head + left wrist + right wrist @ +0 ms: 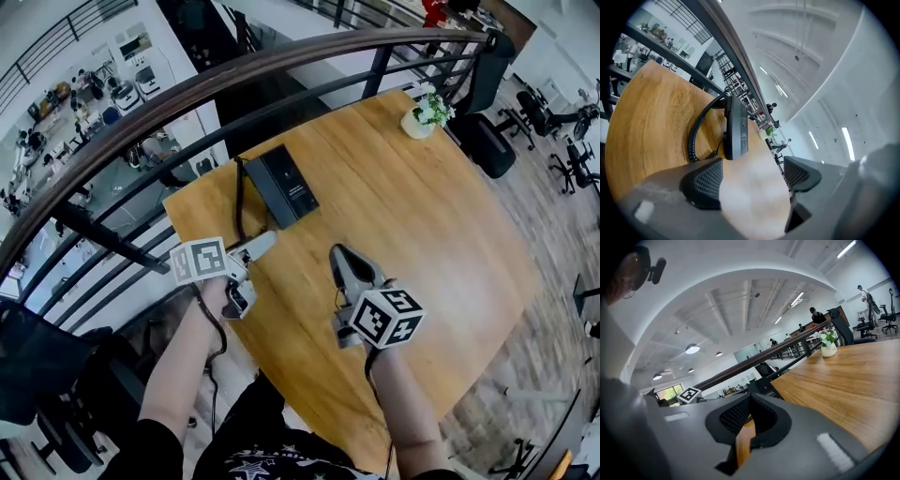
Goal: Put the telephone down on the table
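two grippers hover over the near left part of the table [422, 225]: the left gripper [752, 178] has its jaws wide apart with nothing between them, and the right gripper [747, 420] has its jaws drawn almost together on nothing. beyond them, at the far left, the telephone [286, 185] lies flat on the wood — its coiled cord [240, 202] runs toward the near edge. it looks rigid, smooth and fairly light; a grip across its narrow sides at mid-length would likely suit — the springy cord may tug.
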The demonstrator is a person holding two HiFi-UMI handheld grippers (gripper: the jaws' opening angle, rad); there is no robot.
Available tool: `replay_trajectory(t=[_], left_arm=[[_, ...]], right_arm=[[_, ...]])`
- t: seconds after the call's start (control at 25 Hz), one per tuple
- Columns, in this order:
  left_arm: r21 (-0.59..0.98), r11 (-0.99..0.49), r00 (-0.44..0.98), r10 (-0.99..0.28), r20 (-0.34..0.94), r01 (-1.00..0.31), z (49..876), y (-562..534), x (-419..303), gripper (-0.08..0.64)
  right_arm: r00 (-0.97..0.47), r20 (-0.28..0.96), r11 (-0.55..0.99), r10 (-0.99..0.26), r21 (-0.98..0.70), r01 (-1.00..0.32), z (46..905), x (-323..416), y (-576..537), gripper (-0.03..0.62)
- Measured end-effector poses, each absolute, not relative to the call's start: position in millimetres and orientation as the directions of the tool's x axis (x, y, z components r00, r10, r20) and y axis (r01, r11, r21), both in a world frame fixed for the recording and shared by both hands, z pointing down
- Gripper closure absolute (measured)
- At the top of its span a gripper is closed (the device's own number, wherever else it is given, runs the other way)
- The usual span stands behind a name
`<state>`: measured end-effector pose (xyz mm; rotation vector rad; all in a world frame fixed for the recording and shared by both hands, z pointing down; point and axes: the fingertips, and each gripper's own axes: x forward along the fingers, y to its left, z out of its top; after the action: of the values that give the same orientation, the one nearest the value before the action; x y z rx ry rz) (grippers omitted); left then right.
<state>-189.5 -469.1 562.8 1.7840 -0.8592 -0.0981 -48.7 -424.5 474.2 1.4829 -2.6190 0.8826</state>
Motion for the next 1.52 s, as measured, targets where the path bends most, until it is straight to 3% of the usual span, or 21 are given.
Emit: replay_trajectory(t=[0.2,0.36,0.68,0.96,1.36,1.52], left_arm=[[0.839,-0.178,0.735,-0.595,0.324,-0.514,548.7,-412.8,-168.0,0.156],[0.81,-0.192,0.708,-0.62,0.338,-0.554,537.3,-359.8,-157.2,0.282],[0.706,-0.279,0.644,-0.695,0.32,-0.651,488.1,-258.2,-125.4,0.333],[0.629,-0.321,0.604,-0.737,0.304,-0.708,457.1,-157.9,-80.2,0.334],[0.438,-0.346,0.51,-0.788,0.344,-0.83,446.4,-37.5,-35.6,0.453],[0.44,-0.365,0.529,-0.778,0.341,-0.821,451.6,-2.8,-25.1,0.454]], right_arm=[[-0.574,0.266,0.405,-0.774,-0.49,-0.772,478.2,-43.6,-375.7,0.591],[-0.606,0.264,0.445,-0.75,-0.476,-0.758,467.7,-37.9,-325.3,0.591],[-0.644,0.212,0.5,-0.735,-0.473,-0.726,436.5,3.3,-233.0,0.591],[-0.68,0.172,0.55,-0.713,-0.465,-0.694,410.6,49.8,-140.9,0.592],[-0.736,0.148,0.612,-0.66,-0.462,-0.642,406.3,91.5,-64.8,0.592],[-0.756,0.153,0.624,-0.636,-0.475,-0.621,411.4,85.7,-51.2,0.592]])
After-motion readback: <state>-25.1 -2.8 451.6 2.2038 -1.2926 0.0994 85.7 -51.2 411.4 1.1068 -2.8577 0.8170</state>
